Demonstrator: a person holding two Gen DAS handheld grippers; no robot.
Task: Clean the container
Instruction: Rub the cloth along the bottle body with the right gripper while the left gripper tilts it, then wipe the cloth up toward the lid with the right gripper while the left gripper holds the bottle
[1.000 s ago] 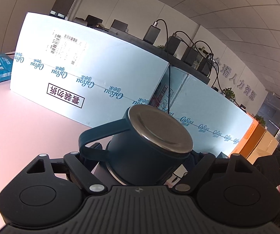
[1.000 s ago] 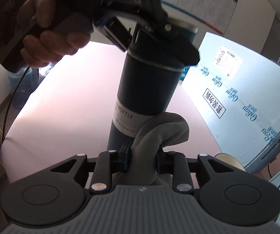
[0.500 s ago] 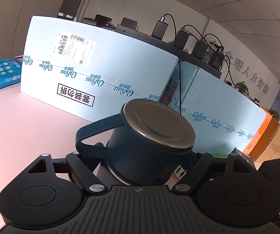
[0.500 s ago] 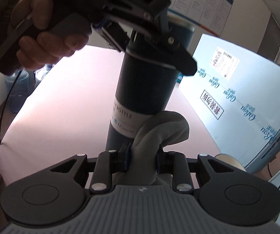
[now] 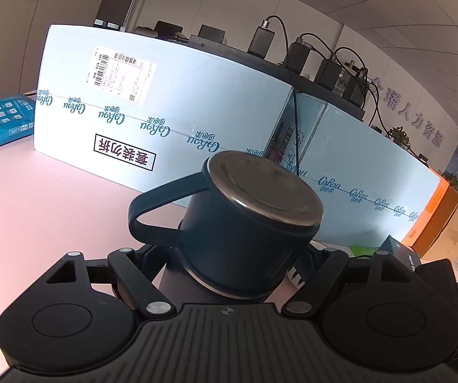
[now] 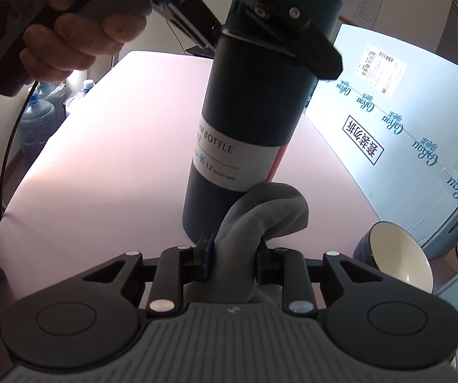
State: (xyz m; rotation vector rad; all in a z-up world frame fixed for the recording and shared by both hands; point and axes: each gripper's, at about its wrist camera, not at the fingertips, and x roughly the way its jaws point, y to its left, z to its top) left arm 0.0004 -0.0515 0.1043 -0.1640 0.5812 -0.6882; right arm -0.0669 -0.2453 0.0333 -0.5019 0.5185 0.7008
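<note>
The dark bottle (image 6: 254,102) stood on the pink counter (image 6: 101,166), its capped top clamped between the left gripper's (image 5: 238,255) wide-set jaws. The right gripper's (image 6: 233,255) jaws pinched a grey cloth (image 6: 261,217) just ahead, against the bottle's base. Hard wiping could tip it.

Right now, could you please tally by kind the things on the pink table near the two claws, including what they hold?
Dark bottle, gripped near its top by the left claw: 1
Grey cloth, pinched in the right claw: 1
Bowl, dark outside and cream inside: 1
Pale blue cartons: 2
Total: 5
</note>
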